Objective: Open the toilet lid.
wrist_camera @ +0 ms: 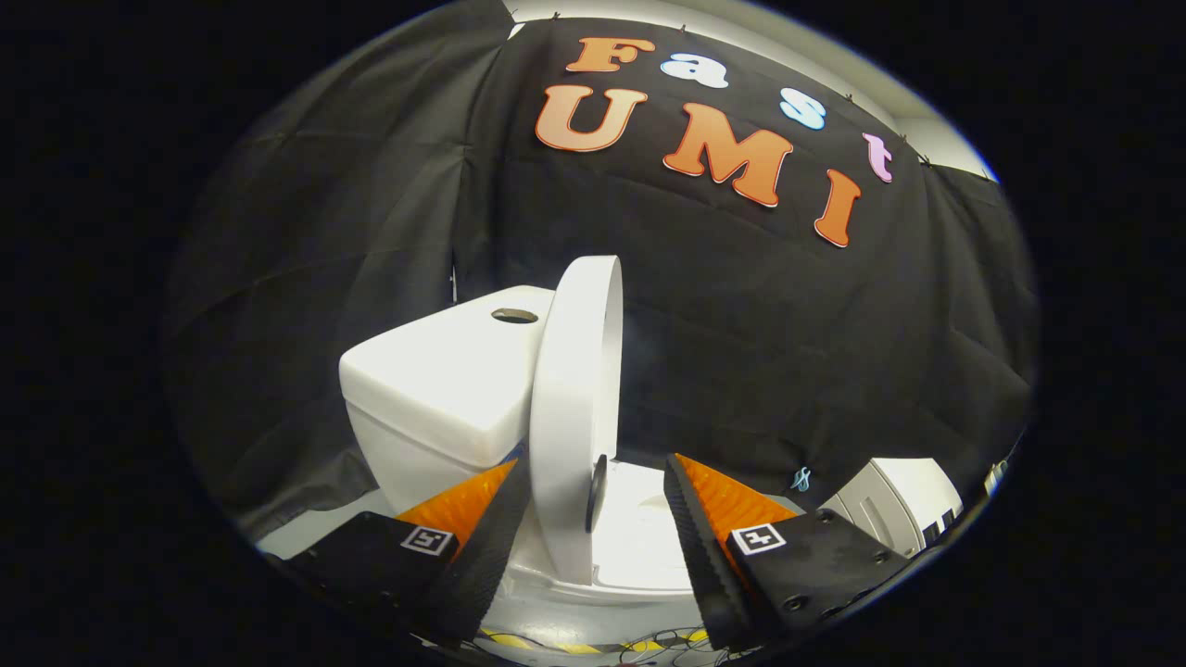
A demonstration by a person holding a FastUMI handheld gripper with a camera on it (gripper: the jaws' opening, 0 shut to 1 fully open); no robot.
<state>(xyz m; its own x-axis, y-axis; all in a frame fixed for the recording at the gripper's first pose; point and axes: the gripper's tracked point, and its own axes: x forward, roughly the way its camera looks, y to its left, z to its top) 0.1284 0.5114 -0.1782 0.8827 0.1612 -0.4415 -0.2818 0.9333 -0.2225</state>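
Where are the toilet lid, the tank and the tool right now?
toilet lid (567,408): gripper view, outer face of the raised lid.
tank (435,380): gripper view, top cover.
tool (598,500): gripper view, midway between its open fingers, which straddle the lid.

Hand-held gripper (598,477) level, its two fingers spread wide apart.

No words or numbers can be read. The gripper (598,460) carries two small square black-and-white markers (427,540), seemingly patterns rather than text. Its fingers stand apart on either side of the raised toilet lid (565,389).
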